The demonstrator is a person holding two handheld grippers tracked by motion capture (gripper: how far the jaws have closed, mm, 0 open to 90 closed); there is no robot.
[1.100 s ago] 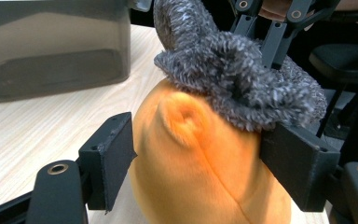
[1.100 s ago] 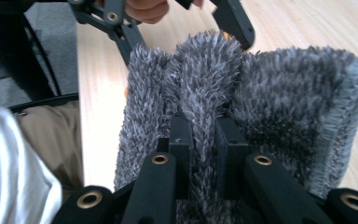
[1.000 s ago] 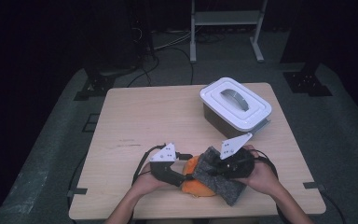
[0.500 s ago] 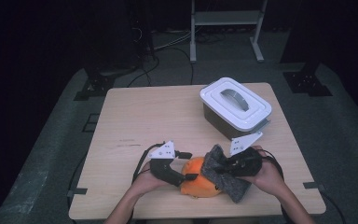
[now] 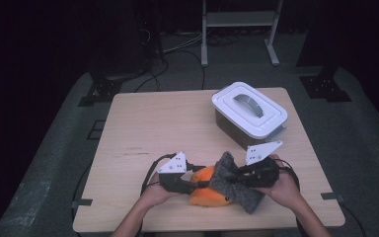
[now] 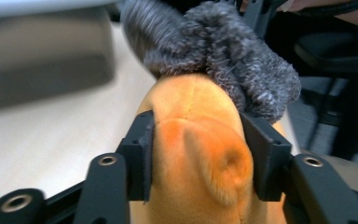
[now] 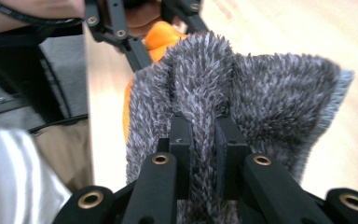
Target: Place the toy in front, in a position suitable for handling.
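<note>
Left tool [image 6: 198,163] level, just clenched on orange plush [image 6: 200,140]; right tool [image 7: 204,140] level, pinching grey cloth [image 7: 261,93].

A grey container [image 5: 237,126] with a white handled lid [image 5: 249,108] stands on the wooden table's [image 5: 148,128] far right part. Beyond the table, a white metal stand [image 5: 239,19] and cables [image 5: 177,47] sit on the grey floor.

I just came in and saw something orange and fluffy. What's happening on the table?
A person works with a gripper in each hand. The left gripper has just been closing its jaws on an orange plush toy. The right gripper pinches a fuzzy grey cloth draped over the toy. A lidded white box sits behind them on the table.
</note>
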